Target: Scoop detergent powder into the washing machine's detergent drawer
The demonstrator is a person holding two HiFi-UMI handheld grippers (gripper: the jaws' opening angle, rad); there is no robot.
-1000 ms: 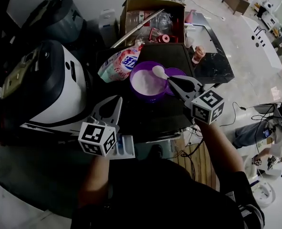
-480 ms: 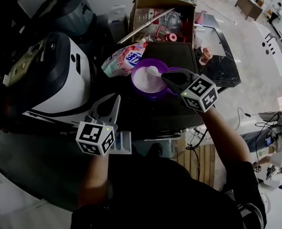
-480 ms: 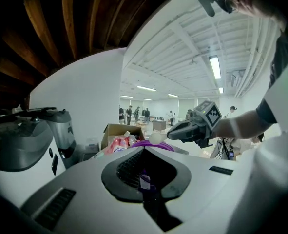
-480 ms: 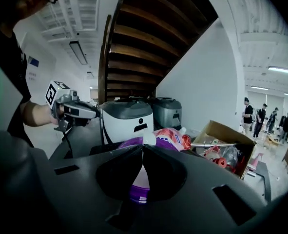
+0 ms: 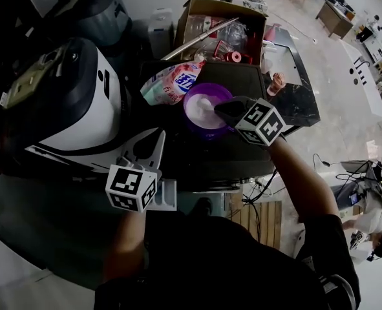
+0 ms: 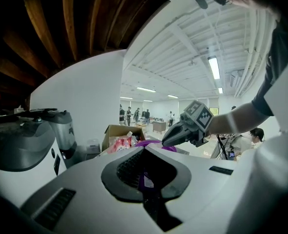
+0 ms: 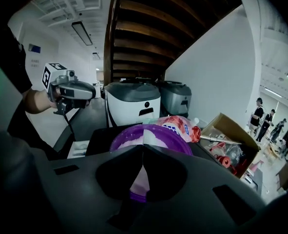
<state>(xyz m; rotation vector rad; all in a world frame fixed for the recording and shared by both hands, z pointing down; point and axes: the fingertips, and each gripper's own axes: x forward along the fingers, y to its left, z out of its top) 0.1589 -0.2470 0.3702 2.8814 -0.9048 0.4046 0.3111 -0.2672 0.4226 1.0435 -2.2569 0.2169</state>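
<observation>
A purple bowl (image 5: 203, 108) of white detergent powder stands on the dark machine top (image 5: 210, 157), and it also shows in the right gripper view (image 7: 153, 136). My right gripper (image 5: 222, 110) reaches over the bowl's right rim, shut on a white spoon (image 7: 144, 130) whose tip is down in the powder. The pulled-out detergent drawer (image 5: 167, 196) sits at the front left. My left gripper (image 5: 159, 134) hovers just above that drawer with its jaws together and nothing in them. A pink and white detergent bag (image 5: 173, 82) lies behind the bowl on the left.
A white and black appliance (image 5: 81, 108) stands to the left. An open cardboard box (image 5: 223, 24) of clutter sits behind the bowl. The machine's right edge drops to a glossy floor (image 5: 333, 95) with cables. People stand far off in the room.
My right gripper has moved left and down, taking the spoon from above the bowl's rim into the powder. The left gripper has stayed over the drawer.
</observation>
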